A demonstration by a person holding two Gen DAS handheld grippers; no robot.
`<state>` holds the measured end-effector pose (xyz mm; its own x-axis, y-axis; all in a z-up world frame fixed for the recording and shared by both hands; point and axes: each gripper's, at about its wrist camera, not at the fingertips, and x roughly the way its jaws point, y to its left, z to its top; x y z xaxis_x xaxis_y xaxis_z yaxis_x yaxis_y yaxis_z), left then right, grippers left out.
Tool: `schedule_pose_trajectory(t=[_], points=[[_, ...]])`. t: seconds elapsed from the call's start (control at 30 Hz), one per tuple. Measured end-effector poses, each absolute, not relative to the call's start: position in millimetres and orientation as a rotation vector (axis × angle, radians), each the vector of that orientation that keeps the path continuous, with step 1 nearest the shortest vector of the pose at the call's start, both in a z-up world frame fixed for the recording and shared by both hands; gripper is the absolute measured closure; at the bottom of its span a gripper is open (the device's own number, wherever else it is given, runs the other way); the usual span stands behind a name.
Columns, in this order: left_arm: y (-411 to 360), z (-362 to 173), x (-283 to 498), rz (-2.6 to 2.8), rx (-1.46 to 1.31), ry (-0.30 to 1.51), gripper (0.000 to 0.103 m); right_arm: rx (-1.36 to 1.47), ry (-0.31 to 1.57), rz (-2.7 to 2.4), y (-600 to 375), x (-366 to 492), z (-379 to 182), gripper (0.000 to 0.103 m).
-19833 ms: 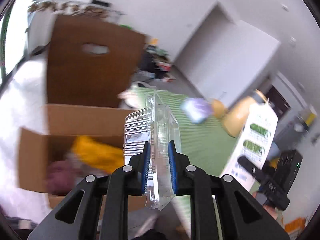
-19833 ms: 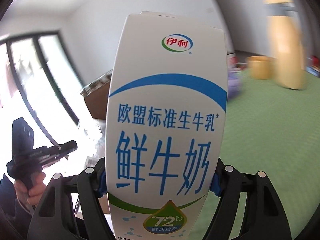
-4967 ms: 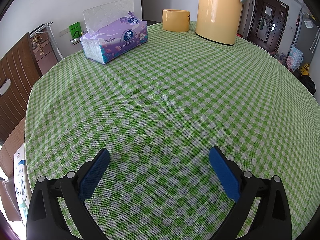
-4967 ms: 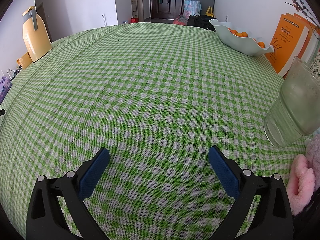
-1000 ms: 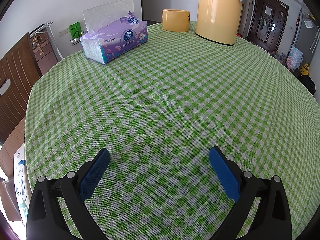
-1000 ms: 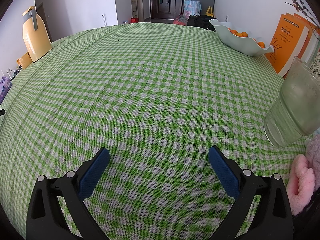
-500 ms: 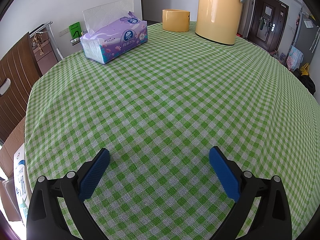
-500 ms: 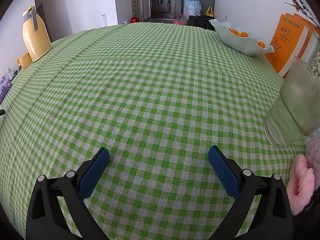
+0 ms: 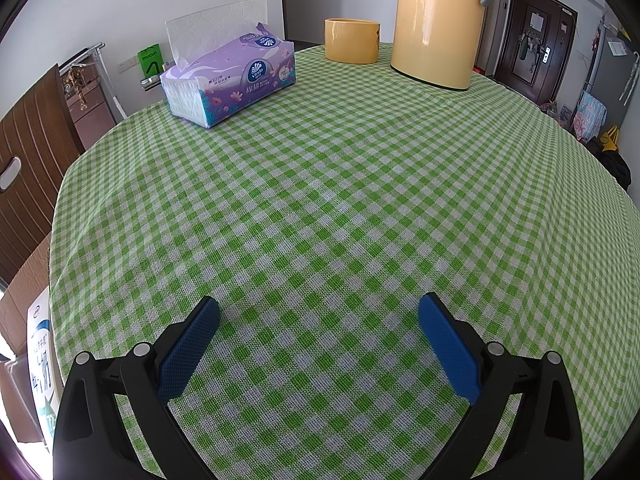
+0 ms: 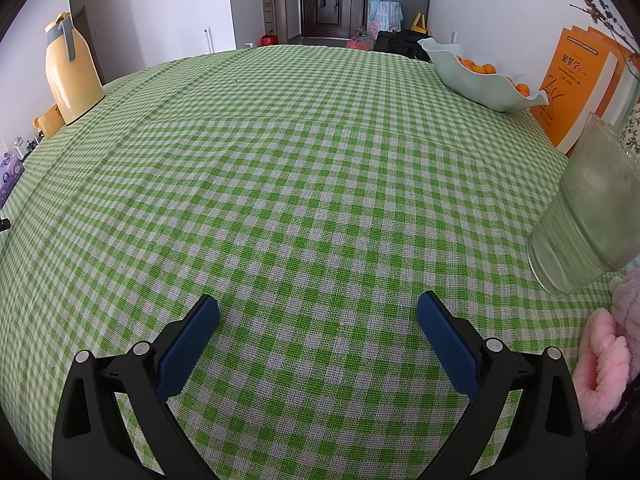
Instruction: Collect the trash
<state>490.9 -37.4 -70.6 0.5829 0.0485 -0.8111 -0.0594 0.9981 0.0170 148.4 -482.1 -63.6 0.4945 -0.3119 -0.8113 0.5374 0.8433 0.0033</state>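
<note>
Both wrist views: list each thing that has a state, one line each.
left hand-held gripper: open, empty.
right hand-held gripper: open, empty.
tissue pack: opened, a sheet sticking up.
yellow jug: upright.
yellow cup: upright.
fruit bowl: holding oranges.
milk carton: off the table, in a cardboard box.

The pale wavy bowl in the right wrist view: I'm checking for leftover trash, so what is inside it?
Small oranges sit inside the bowl, showing above its rim. No wrapper or trash shows among them, but the bowl's wall hides whatever lies lower down.
</note>
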Motion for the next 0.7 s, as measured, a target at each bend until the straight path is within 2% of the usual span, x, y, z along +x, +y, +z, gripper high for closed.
schedule_pose_trajectory(t=[0.7], points=[[-37.5, -70.2, 490.3, 0.063, -0.012, 0.946, 0.006, 0.271, 0.919, -0.522, -482.8, 149.5, -65.1, 0.007]])
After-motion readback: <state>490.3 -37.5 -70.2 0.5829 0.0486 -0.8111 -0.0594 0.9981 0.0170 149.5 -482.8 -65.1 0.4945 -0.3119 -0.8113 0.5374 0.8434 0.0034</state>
